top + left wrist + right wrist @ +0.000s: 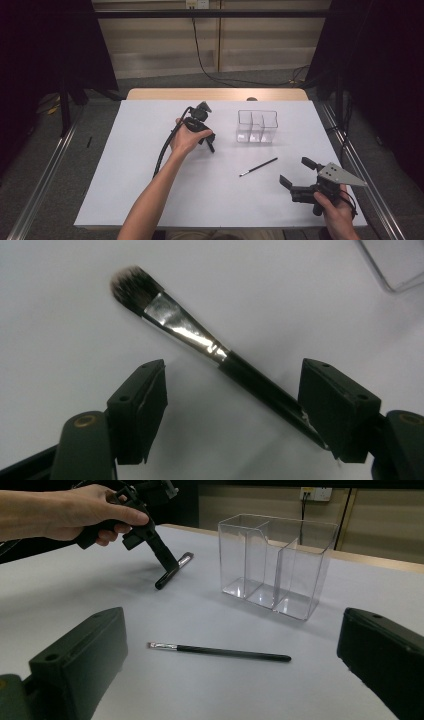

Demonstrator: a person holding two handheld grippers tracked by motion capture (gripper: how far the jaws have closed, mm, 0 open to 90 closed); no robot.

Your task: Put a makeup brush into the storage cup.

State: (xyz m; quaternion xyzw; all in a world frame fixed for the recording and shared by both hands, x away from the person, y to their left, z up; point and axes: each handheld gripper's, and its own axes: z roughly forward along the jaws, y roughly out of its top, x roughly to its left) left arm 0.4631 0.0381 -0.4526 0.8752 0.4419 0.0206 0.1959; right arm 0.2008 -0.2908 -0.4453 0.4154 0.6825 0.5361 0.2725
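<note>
A thick makeup brush (190, 332) with dark bristles, a silver ferrule and a black handle lies on the white table (150, 190). My left gripper (232, 365) stands open over it, jaws on either side, and the handle's end touches the right jaw. In the right gripper view a hand tilts the left gripper (167, 570) down onto that brush (184, 559). A thin black brush (257, 167) lies loose in the middle of the table. My right gripper (294, 170) is open near the front right, pointing at the thin brush (220, 651).
A clear plastic organizer (256, 126) with several upright compartments stands behind the thin brush, right of the left gripper (209, 142). The left gripper's cable (165, 150) trails across the table towards the person. Metal rails run along both sides of the table.
</note>
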